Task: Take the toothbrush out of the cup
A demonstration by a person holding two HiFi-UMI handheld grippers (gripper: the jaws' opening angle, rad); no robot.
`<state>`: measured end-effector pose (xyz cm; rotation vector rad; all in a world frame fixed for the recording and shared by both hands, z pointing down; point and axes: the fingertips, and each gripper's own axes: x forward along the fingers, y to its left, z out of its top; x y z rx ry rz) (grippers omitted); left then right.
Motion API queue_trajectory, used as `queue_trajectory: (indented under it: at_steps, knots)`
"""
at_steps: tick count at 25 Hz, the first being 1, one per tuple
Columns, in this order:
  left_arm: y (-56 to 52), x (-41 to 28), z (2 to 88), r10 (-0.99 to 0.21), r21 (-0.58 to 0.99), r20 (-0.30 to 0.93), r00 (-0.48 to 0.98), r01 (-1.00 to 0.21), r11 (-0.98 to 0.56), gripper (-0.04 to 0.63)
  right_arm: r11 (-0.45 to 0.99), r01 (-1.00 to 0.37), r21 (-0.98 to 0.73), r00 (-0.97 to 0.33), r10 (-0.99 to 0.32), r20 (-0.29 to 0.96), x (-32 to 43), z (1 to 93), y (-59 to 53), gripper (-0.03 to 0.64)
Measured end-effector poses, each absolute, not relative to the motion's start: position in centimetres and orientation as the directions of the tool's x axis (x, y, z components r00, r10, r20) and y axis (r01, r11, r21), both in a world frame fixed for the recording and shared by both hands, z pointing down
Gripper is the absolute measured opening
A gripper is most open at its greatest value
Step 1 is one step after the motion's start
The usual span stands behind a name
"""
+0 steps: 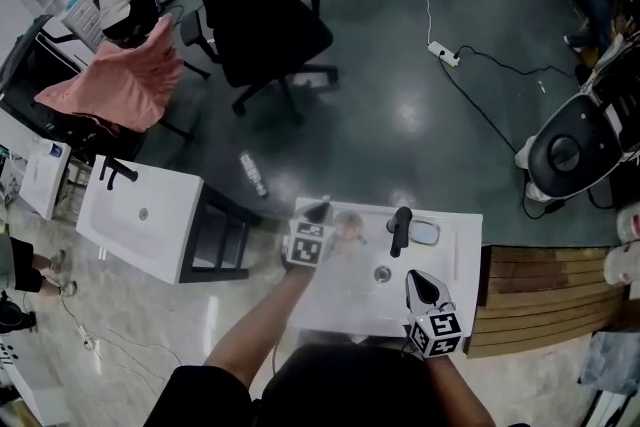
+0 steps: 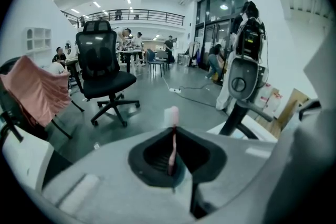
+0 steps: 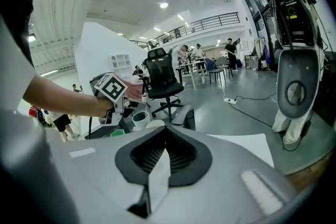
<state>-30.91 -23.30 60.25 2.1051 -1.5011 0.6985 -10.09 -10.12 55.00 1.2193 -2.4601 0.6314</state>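
Toothbrush (image 2: 171, 144): pink, upright, pinched by shaft between clenched jaws of left gripper (image 1: 318, 211), bristle head above jaw tips. Lower end probably was in cup (image 3: 140, 119) just below, but blur hid it.

Judged best: lift straight up along shaft, no tilt, firm grip, until tip cleared cup rim.

Right gripper (image 1: 418, 281): jaws together on nothing, hovered over white basin (image 1: 450, 245), apart from cup. It could steady cup if it tipped.

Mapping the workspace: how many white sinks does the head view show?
2. The front sink is directly before the person; the left sink stands apart at the left, near the pink-draped chair. More may lie outside the frame.
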Motion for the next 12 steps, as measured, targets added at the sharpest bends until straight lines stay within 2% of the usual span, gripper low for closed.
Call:
queue_trajectory:
  at_steps: [12]
  knots:
    - [-21.5,-30.4,55.8,-0.786,0.025,0.578,0.221,-0.967,-0.254,0.018,0.578,-0.78,-0.238,-0.616,-0.646,0.45,-8.3,54.2,-8.5,0.003]
